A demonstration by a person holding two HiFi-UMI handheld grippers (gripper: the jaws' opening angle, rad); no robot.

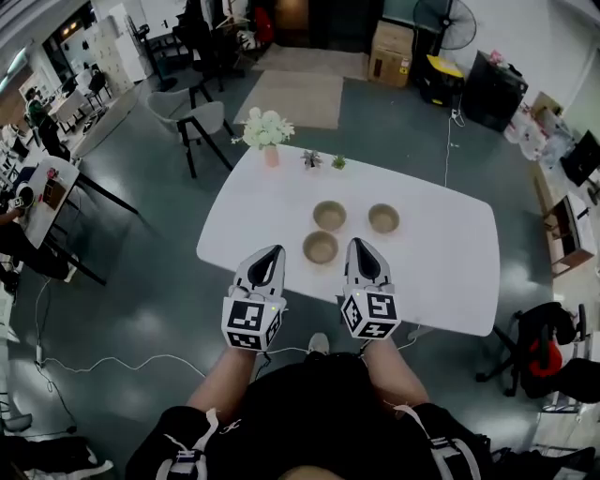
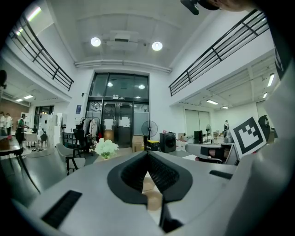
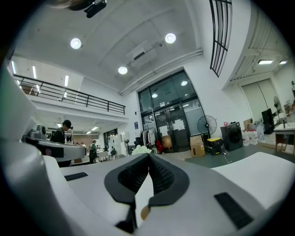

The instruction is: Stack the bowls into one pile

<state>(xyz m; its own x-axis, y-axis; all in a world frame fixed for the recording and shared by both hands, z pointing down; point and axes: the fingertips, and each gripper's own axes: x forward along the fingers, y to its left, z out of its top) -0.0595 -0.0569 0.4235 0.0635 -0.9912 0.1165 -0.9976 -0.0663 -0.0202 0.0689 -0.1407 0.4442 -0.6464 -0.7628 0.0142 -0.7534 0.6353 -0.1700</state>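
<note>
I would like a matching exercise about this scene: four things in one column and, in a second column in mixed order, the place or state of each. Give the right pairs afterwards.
Things
1. white flowers in a pink vase
2. nearest tan round bowl
3. black standing fan
4. left gripper

Places or states
A. jaws together, nothing held
B. on the floor beyond the white table
C. at the table's far edge
D. on the table, just ahead of the left and the right gripper

Pairs: 1-C, 2-D, 3-B, 4-A
</note>
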